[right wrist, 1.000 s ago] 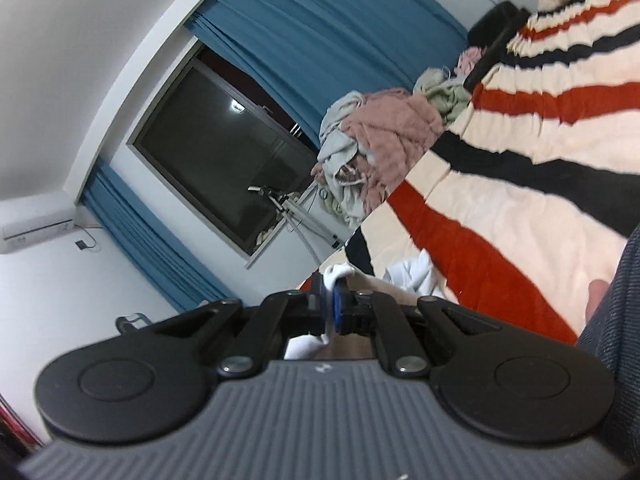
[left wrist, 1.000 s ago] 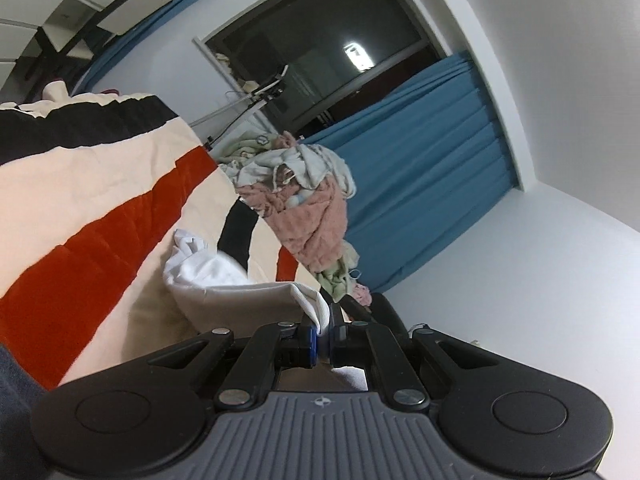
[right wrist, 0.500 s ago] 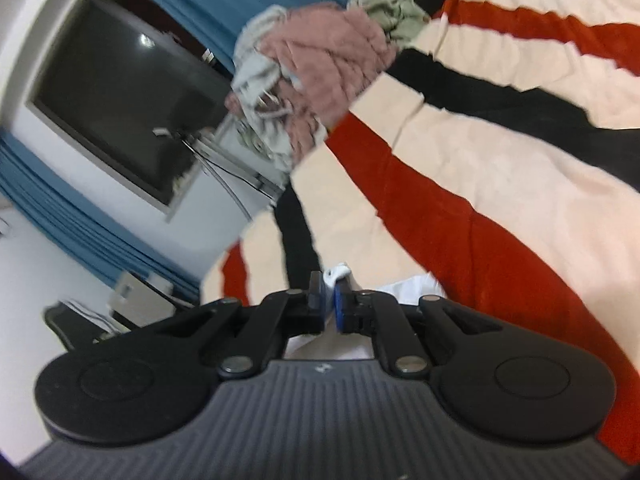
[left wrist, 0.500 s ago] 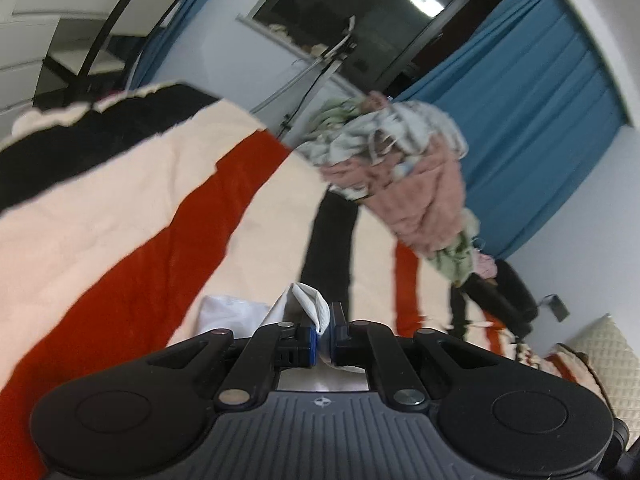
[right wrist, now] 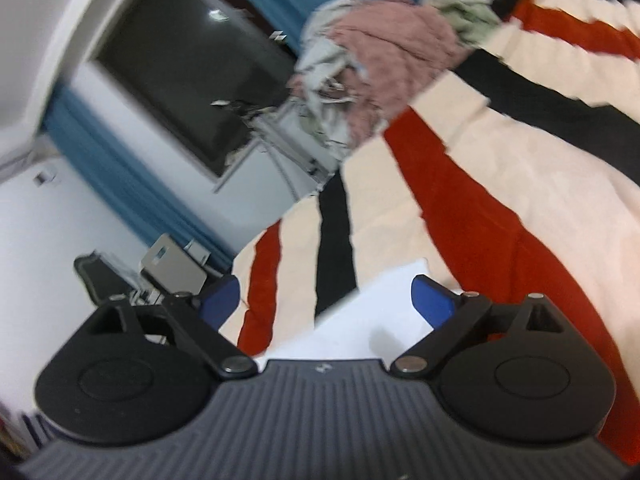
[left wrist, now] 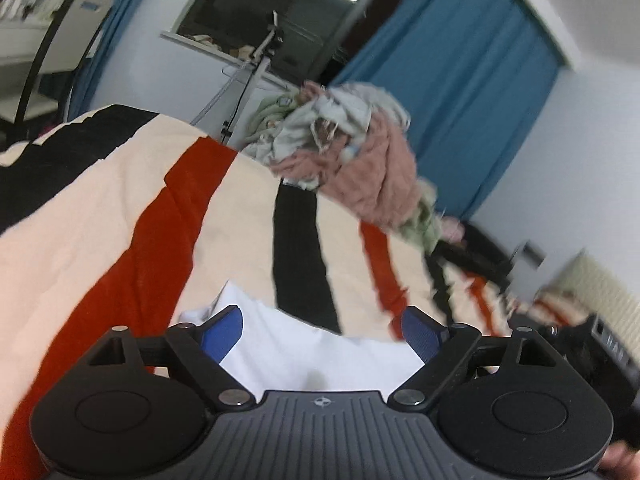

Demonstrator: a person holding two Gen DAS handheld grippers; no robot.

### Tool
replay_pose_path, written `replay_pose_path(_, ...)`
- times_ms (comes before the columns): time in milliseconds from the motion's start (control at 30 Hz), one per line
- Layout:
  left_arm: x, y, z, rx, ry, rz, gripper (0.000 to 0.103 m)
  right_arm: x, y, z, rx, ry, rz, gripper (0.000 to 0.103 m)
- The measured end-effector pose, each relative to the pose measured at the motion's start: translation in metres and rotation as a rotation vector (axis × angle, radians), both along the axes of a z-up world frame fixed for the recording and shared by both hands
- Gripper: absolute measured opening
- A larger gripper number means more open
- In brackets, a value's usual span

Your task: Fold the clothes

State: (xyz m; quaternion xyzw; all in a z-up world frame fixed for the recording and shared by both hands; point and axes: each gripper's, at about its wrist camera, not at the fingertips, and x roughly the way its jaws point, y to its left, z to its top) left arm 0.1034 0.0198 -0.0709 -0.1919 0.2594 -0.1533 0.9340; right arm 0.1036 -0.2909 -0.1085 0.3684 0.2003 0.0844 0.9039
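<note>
A white garment (left wrist: pixel 304 352) lies flat on the striped blanket (left wrist: pixel 120 216), right in front of my left gripper (left wrist: pixel 322 330). The left gripper is open, its blue pads (left wrist: pixel 222 330) spread wide above the cloth and holding nothing. In the right wrist view the same white garment (right wrist: pixel 372 312) lies under my right gripper (right wrist: pixel 326 300), which is also open with its blue pads (right wrist: pixel 430 300) apart. A heap of unfolded clothes (left wrist: pixel 360 160), pink and pale green, sits at the far end of the bed and also shows in the right wrist view (right wrist: pixel 384 52).
The blanket (right wrist: pixel 500 184) has cream, red and black stripes and covers the whole bed. Behind it are a dark window (left wrist: pixel 260 8), blue curtains (left wrist: pixel 440 92) and a drying rack (left wrist: pixel 256 64). A desk with a chair (left wrist: pixel 44 68) stands at the far left.
Both grippers have opened and let go of the white garment, which now lies flat on the blanket. Both views have tilted down toward the bed.
</note>
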Motion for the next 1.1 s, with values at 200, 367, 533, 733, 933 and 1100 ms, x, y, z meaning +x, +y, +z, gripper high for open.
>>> replay_pose_path(200, 0.024, -0.022, -0.036, 0.206, 0.088, 0.003, 0.087, 0.047, 0.034, -0.033, -0.294, 0.152, 0.086, 0.048)
replay_pose_path(367, 0.028, -0.023, -0.044, 0.245, 0.101, 0.0, 0.087, 0.056, 0.048, -0.048, -0.398, 0.201, 0.113, 0.048)
replay_pose_path(533, 0.003, -0.016, -0.026, 0.235, 0.087, -0.015, 0.087, 0.025, 0.052, -0.022, -0.412, 0.165, 0.128, 0.048)
replay_pose_path(733, -0.042, -0.02, -0.013, 0.301, 0.082, -0.048, 0.087, -0.026, 0.071, 0.004, -0.519, 0.1, 0.173, 0.049)
replay_pose_path(933, -0.06, -0.024, -0.023, 0.321, 0.132, -0.055, 0.087, -0.042, 0.075, -0.01, -0.538, 0.162, 0.18, 0.047)
replay_pose_path(1100, -0.083, -0.021, -0.015, 0.301, 0.131, -0.044, 0.087, -0.043, 0.076, -0.028, -0.539, 0.205, 0.185, 0.046)
